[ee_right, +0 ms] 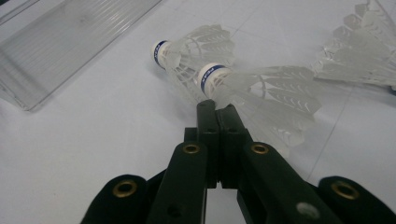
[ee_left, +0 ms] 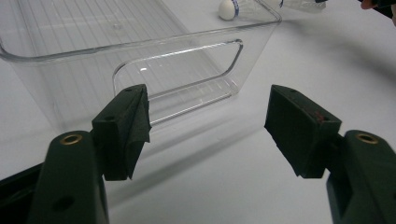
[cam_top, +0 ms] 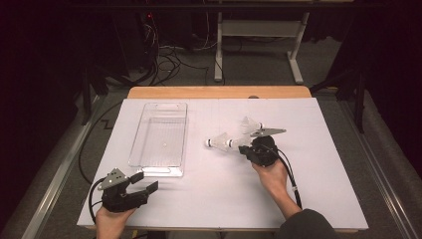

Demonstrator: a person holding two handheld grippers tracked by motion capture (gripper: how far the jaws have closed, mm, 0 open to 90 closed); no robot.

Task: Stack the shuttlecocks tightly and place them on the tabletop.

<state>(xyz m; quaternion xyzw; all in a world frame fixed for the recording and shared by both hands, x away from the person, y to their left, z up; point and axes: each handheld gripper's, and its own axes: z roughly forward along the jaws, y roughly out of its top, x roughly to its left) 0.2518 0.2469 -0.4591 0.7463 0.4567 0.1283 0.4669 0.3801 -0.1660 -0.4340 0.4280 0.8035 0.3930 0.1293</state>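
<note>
Clear plastic bin (cam_top: 160, 140) lies lengthwise at table (cam_top: 323, 164) left-centre, ribbed floor, cut-out handle at each end. Left gripper (cam_top: 141, 181) rests just before the bin's near end, jaws spread wide, nothing between them. Right of the bin lie three shuttlecocks: white feather skirts, white cork heads with a blue band. First shuttlecock (ee_right: 187, 49) lies on its side, touching the second (ee_right: 261, 93). Right gripper (ee_right: 216, 108) is pressed closed, tips pinching the second one's skirt edge just behind its head. Third shuttlecock (ee_right: 359, 56) lies farther right, apart.
</note>
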